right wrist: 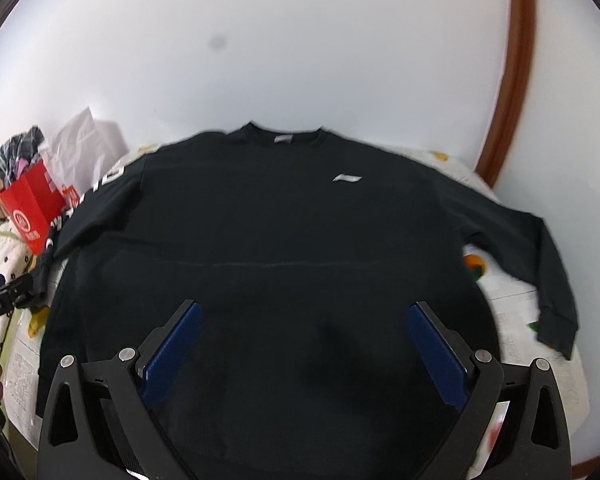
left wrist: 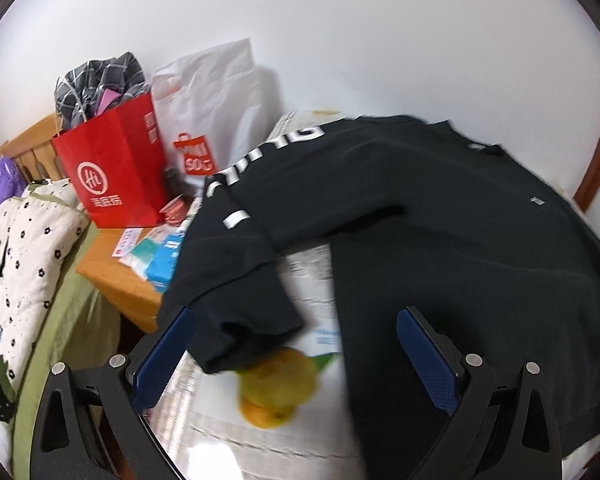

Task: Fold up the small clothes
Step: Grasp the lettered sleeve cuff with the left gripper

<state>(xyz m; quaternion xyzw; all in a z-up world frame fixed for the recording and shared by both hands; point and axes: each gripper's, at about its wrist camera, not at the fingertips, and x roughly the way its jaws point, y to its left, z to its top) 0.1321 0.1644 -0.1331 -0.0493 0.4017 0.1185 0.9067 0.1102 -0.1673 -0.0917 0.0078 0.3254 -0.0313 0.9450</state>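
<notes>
Both claws stand with their blue pads spread wide and nothing between them: the left gripper (left wrist: 296,354) hovers over the near left sleeve (left wrist: 236,296), and the right gripper (right wrist: 306,354) hangs above the lower middle of the black sweatshirt (right wrist: 268,232). The sweatshirt lies front up and fairly flat on a white printed table cover (left wrist: 260,432), collar (right wrist: 284,134) toward the wall, both sleeves out to the sides. The step in hand is, by my reading, the first sleeve fold. To do it well, the left gripper should close on the cuff end of the sleeve, taking both layers, lift only enough to clear the cloth, and carry it across the chest so the fold line runs straight down from the shoulder; the right gripper could pin the body meanwhile so it does not slide on the slick cover. The left wrist view shows the left sleeve's white lettering, its drooping cuff, and the clutter beside the table: a red paper bag (left wrist: 112,172) and a white plastic bag (left wrist: 212,108). The right wrist view alone shows the whole garment, the chest logo (right wrist: 347,178), and the right sleeve (right wrist: 540,264) bent downward.
</notes>
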